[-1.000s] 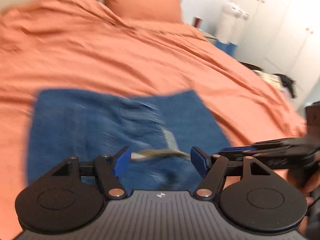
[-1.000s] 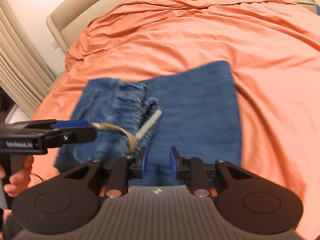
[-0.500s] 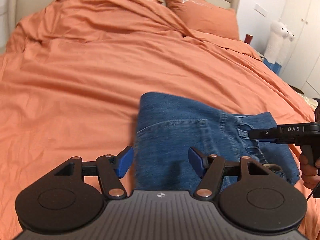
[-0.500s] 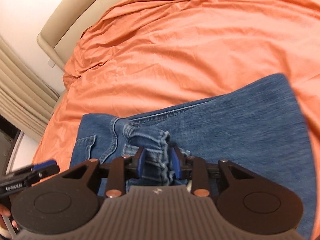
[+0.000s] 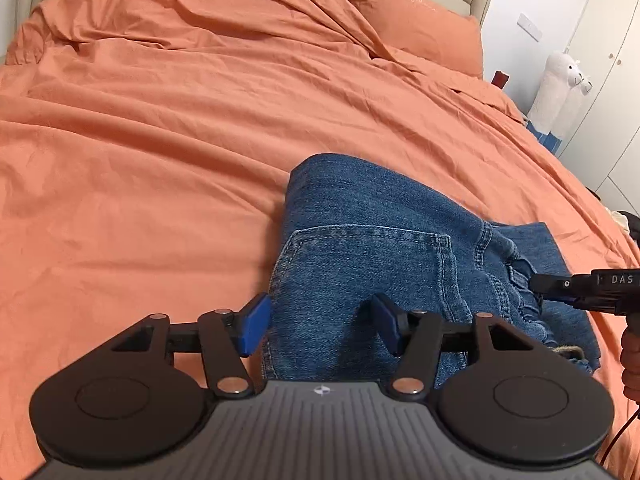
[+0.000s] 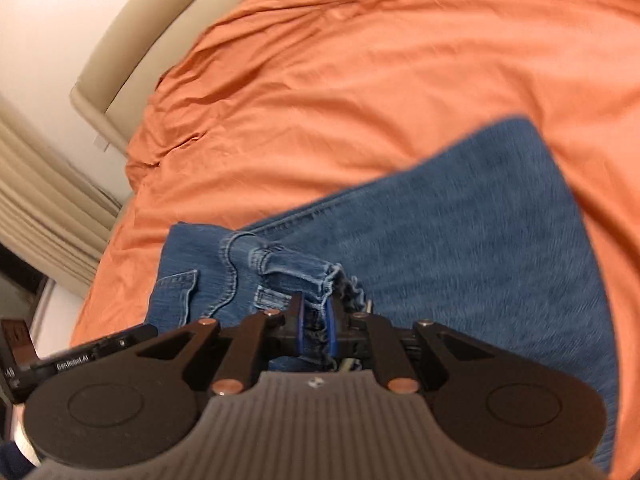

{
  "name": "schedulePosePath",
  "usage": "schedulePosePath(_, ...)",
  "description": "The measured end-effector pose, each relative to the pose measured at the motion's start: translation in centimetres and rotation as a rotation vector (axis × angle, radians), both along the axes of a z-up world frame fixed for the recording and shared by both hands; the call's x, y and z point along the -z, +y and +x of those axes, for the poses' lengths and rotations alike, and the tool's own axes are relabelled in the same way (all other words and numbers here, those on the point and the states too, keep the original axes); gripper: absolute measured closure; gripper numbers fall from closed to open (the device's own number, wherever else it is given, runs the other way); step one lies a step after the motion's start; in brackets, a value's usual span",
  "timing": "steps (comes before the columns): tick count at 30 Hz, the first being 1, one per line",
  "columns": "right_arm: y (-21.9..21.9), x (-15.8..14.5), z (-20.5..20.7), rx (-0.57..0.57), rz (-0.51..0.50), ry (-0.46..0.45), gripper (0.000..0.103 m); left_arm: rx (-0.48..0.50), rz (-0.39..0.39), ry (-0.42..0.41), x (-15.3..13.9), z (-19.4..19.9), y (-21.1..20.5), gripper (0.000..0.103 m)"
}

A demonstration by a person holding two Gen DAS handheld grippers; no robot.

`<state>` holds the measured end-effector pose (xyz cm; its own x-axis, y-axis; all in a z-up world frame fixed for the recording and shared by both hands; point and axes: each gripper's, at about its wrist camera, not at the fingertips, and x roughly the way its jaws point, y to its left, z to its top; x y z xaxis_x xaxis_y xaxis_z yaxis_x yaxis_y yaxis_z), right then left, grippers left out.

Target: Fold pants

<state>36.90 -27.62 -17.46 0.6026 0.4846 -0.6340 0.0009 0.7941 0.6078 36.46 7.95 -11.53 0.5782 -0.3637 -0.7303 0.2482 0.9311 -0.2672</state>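
Observation:
Folded blue jeans (image 5: pixel 360 264) lie on the orange bed cover (image 5: pixel 160 140), back pocket up. My left gripper (image 5: pixel 320 326) straddles the jeans' near left edge. Its jaws are closing, with denim between them, and the blue pads do not touch the cloth. In the right wrist view the jeans (image 6: pixel 460 220) fill the lower middle. There my right gripper (image 6: pixel 314 322) is closing, its pads pinching the bunched waistband (image 6: pixel 296 268). One of its black fingers (image 5: pixel 560 286) reaches in from the right in the left wrist view.
An orange pillow (image 5: pixel 416 20) and a beige headboard (image 6: pixel 132 52) lie at the bed's far end. A white plush toy (image 5: pixel 560 88) and white wardrobe doors (image 5: pixel 608 60) stand to the right. Beige curtains (image 6: pixel 36 200) hang at the left. A person's hand (image 5: pixel 630 352) holds the right gripper.
My left gripper let the tan cord go, shifted to the jeans' left edge and narrowed. My right gripper dropped onto the waistband and closed on it.

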Motion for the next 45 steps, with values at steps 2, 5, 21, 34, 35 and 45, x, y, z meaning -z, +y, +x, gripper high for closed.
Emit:
schedulePosePath(2, -0.5, 0.3, 0.2, 0.021, 0.045, 0.020, 0.078, 0.003, -0.004, 0.006, 0.1, 0.2, 0.1, 0.036)
schedulePosePath(5, -0.9, 0.7, 0.5, 0.027, 0.069, 0.031, 0.071, 0.007, -0.020, 0.010, 0.3, 0.4, 0.4, 0.036)
schedulePosePath(21, 4.0, -7.1, 1.8, -0.076, -0.066, -0.065, 0.092, -0.087, -0.083, -0.055, -3.6, -1.3, 2.7, 0.038)
schedulePosePath(34, 4.1, -18.6, 0.7, -0.046, -0.310, -0.192, 0.093, -0.074, -0.091, -0.114, -5.9, -2.2, -0.1, 0.040)
schedulePosePath(35, 3.0, -18.1, 0.7, -0.024, -0.312, -0.180, 0.093, -0.060, -0.082, -0.113, -5.5, -2.0, -0.7, 0.041)
schedulePosePath(45, -7.4, -5.8, 1.4, 0.134, -0.289, 0.013, 0.093, 0.044, -0.039, -0.097, 0.0, 1.8, -6.5, 0.044)
